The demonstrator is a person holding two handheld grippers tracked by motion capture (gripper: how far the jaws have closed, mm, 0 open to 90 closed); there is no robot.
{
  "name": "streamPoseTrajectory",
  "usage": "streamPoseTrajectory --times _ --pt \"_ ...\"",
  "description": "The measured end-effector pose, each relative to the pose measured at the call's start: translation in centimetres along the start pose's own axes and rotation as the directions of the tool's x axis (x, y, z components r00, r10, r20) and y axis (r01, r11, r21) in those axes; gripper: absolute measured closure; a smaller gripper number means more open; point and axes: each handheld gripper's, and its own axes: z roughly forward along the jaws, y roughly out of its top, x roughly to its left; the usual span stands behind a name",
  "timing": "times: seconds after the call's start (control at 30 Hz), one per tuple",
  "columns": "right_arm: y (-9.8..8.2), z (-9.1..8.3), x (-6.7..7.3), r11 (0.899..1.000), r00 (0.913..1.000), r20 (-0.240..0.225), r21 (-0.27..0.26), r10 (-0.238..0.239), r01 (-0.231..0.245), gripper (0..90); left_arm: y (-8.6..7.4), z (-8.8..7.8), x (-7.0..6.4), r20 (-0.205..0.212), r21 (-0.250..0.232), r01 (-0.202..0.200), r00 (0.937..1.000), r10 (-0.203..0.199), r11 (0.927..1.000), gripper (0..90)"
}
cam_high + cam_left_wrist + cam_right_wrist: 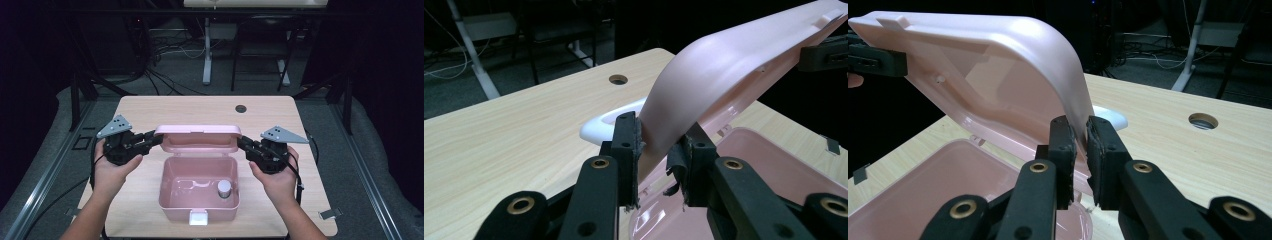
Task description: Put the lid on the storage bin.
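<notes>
High view is showing the lid (198,131) standing raised over the box (198,210) on the table (150,107), its long axis spanning between the left claw (156,138) and right claw (243,143), each clenching one end.

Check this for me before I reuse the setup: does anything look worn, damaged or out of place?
The padding on both grippers' jaws is frayed: the left gripper has tatters hanging off its pads, and the right gripper's edges look ragged. The pink box and its lid look intact.

Raised lid (198,131) over open box (170,200)
</notes>
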Motion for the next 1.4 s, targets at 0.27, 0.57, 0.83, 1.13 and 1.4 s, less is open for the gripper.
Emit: streamPoseTrajectory --times 0.27,0.57,0.83,1.13,1.4 --pt "-0.6 -0.2 -0.2 1.000 0.9995 -0.025 0.005 0.018 -0.018 80.1 -0.4 -0.4 -0.4 0.007 -0.001 -0.004 1.0000 0.004 1.0000 72.6" --pt "-1.8 -0.5 -0.7 0.999 0.9988 -0.036 0.025 0.034 -0.033 77.5 -0.8 -0.8 -0.7 0.010 0.002 -0.014 0.9999 0.014 0.9999 72.2" --pt "-3.4 -0.6 -1.4 0.997 0.9980 -0.042 0.060 0.048 -0.046 73.0 -1.3 -1.1 -1.0 0.018 -0.006 -0.014 0.9997 0.014 0.9999 71.7" --pt "-4.6 -0.2 -2.0 0.994 0.9990 -0.030 0.103 0.033 -0.029 67.1 -1.7 -1.6 -1.2 0.031 -0.014 -0.017 0.9994 0.017 0.9998 71.1" --pt "-5.3 0.0 -2.4 0.993 0.9988 -0.029 0.110 0.040 -0.036 59.5 -2.2 -1.9 -1.6 0.037 -0.021 -0.019 0.9991 0.020 0.9996 70.2"
